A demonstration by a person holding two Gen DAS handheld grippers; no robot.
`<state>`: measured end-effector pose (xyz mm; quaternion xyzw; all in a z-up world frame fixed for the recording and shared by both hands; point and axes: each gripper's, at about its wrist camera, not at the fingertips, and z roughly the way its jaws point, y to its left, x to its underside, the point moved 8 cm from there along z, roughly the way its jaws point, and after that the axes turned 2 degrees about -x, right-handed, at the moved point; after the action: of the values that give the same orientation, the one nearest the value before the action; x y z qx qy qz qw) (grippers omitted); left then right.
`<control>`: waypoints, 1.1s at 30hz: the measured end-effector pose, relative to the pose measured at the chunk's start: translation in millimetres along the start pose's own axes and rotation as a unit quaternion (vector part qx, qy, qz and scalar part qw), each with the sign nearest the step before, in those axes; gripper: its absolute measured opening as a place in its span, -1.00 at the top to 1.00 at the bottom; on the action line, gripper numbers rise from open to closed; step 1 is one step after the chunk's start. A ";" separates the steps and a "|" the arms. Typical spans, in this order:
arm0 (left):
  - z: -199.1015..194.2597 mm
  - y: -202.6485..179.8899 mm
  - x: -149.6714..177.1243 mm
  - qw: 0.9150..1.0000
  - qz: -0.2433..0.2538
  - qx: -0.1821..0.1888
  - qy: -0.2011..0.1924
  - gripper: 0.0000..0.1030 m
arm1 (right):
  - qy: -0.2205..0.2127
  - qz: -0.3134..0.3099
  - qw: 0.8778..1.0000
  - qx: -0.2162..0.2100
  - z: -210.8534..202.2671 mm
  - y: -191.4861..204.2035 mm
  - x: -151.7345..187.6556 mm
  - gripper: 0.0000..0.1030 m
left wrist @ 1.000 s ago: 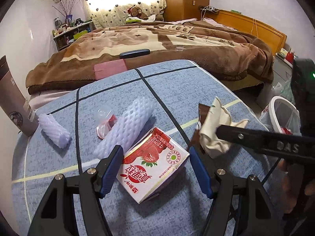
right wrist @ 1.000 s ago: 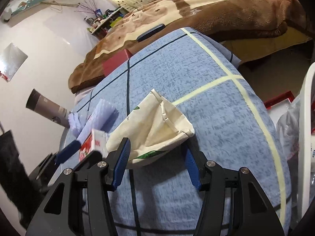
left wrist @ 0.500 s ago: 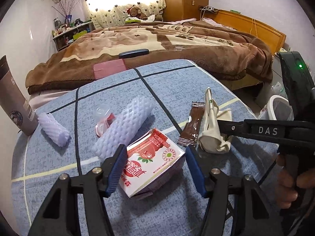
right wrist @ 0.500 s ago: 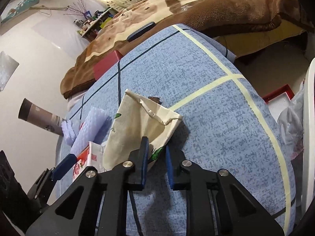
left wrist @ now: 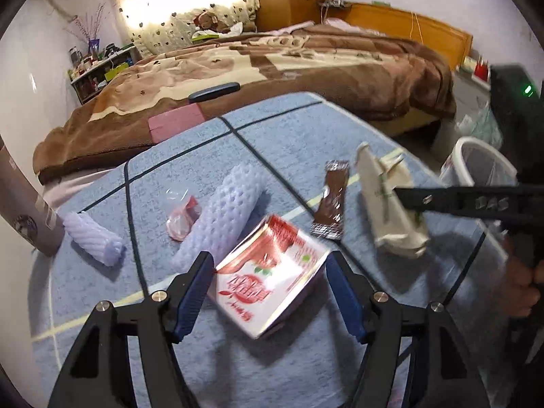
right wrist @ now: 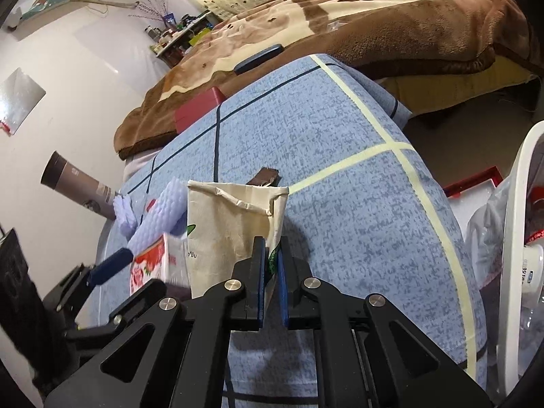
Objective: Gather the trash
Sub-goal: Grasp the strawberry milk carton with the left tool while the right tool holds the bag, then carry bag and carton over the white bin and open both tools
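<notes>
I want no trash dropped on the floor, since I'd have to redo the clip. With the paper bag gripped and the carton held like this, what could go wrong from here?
The right tool pinches only one thin edge of the paper bag, which hangs off the cloth, so it could tear or slip before reaching the white bin.

The strawberry carton sits tilted between the left tool fingers, which look barely closed on it; it may drop.

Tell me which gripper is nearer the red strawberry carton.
Left. The left gripper straddles the red strawberry carton, open; the right gripper is off to its side, clamping the paper bag.
</notes>
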<state>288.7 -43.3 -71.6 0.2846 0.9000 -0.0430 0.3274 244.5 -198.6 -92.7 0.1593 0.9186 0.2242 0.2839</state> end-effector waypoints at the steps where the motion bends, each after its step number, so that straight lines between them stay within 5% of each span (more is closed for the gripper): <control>1: 1.2 0.3 0.5 1.000 0.010 -0.005 0.000 -0.43 | 0.000 -0.005 1.000 -0.002 -1.2 1.1 0.4 0.87; 10: -1.9 -26.6 6.8 0.996 -0.008 0.088 0.006 -0.43 | 0.005 -0.017 1.000 0.001 -8.9 -5.4 3.6 0.87; 14: -2.4 -45.9 12.6 0.996 0.017 0.084 0.014 -0.43 | -0.002 -0.030 0.999 0.014 -16.5 -9.8 3.8 0.87; 21: 16.3 -45.4 6.4 0.997 -0.031 0.067 0.029 -0.42 | -0.003 -0.049 0.998 0.035 -21.7 -14.9 3.7 0.87; 27: 22.8 -44.5 10.6 0.996 -0.062 0.048 0.043 -0.11 | -0.002 -0.052 0.998 0.035 -23.9 -17.2 5.2 0.87; 33: 16.8 -44.8 12.6 0.996 -0.076 0.037 0.039 -0.10 | -0.004 -0.054 0.998 0.033 -27.0 -17.0 8.6 0.87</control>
<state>266.1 -78.9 -97.4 0.2288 0.9290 -0.0896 0.2767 218.9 -218.1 -85.1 0.1193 0.9314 0.1777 0.2943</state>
